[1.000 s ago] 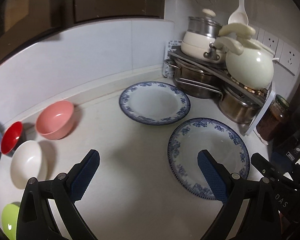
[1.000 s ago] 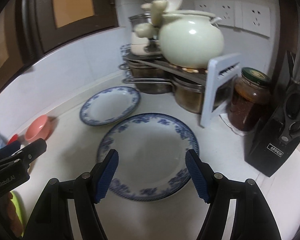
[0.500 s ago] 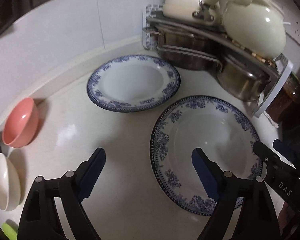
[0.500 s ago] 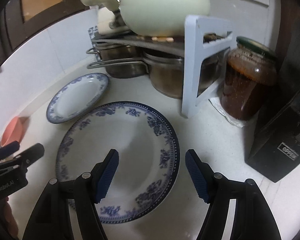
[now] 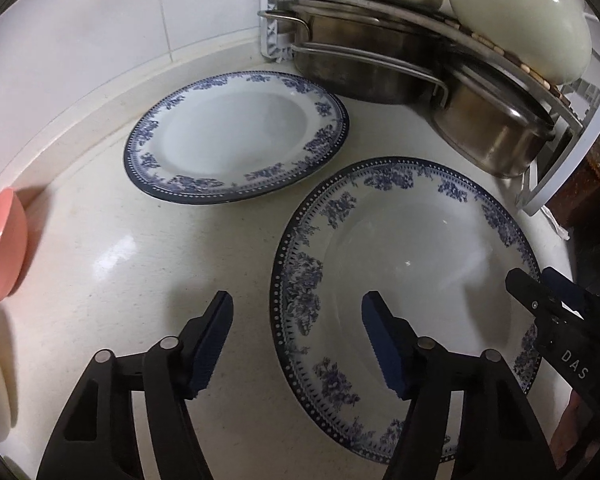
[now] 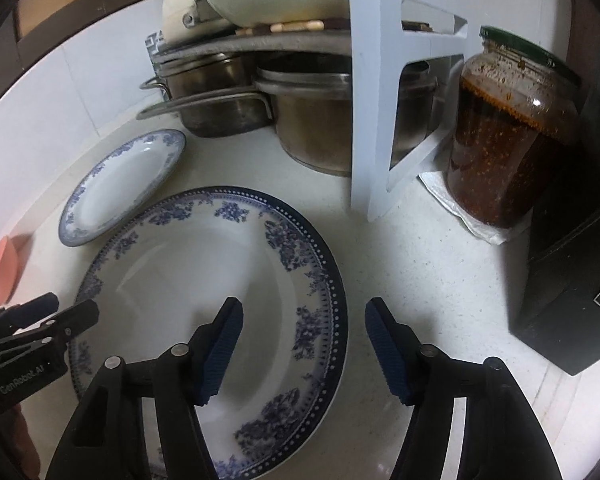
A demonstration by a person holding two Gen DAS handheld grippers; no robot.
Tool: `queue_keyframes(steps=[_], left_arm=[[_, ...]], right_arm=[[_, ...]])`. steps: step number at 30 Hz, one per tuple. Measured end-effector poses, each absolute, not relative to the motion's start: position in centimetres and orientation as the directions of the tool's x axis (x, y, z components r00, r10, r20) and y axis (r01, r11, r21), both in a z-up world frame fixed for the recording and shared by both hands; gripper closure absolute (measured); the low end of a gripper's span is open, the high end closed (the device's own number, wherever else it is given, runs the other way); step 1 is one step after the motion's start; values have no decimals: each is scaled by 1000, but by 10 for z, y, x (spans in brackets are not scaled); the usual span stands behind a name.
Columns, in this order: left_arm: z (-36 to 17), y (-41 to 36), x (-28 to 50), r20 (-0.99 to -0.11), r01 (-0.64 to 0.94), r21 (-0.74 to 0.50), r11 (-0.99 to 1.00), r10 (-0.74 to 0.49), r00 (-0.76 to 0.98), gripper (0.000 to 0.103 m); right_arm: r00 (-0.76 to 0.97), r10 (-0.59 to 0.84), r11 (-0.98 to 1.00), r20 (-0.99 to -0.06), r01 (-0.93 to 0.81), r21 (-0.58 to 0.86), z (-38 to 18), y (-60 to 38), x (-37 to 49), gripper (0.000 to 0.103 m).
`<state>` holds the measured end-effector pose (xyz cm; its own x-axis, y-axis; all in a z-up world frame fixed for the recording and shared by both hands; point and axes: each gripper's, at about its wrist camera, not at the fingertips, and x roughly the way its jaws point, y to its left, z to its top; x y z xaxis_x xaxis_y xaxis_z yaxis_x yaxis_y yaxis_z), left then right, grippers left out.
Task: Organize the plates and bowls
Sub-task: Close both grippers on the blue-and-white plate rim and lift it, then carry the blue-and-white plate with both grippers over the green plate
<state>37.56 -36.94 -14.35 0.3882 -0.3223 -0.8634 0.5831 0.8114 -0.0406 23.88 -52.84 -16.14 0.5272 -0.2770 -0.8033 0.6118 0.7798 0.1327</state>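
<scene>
the near white plate with a blue floral rim [image 5: 404,276] lies flat on the pale speckled bench [image 5: 112,264], and both tongs straddle its edge from opposite sides. the left tongs [image 5: 298,340] are closing, one blue pad over bare bench and the other over the plate's well, with the plate's left rim between them; neither pad seems to press the rim yet, though the fisheye view makes contact hard to judge. the right tongs [image 6: 302,346] are closing too, with the plate's right rim in the gap and the pads apart from it. a second blue-rimmed white plate [image 5: 236,136] lies just beyond, close to the first. steel pots [image 5: 364,60] sit under a white rack [image 6: 384,92], a glass jar of dark red paste [image 6: 508,136] stands beside it, and a pink bowl [image 5: 0,248] rests far left.
</scene>
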Motion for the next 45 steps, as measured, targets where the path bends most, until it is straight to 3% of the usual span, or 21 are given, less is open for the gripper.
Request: queue_keyframes(steps=[18,31,45], left_arm=[[-153,-380,378,-859,608,-29,793,-330,390,62],[-141,-374,370,-840,588,8,808,-314,443,65],[-98,-322,347,-800,526,-39,850,-342,493,65]], right_arm=[[514,-271,793,-813,598,114,-169,-532,243,64],[522,-249,793,-816,594,138,-167,-530,240,66],[572,-297,831,-765,550,88,-119,-491,222,66]])
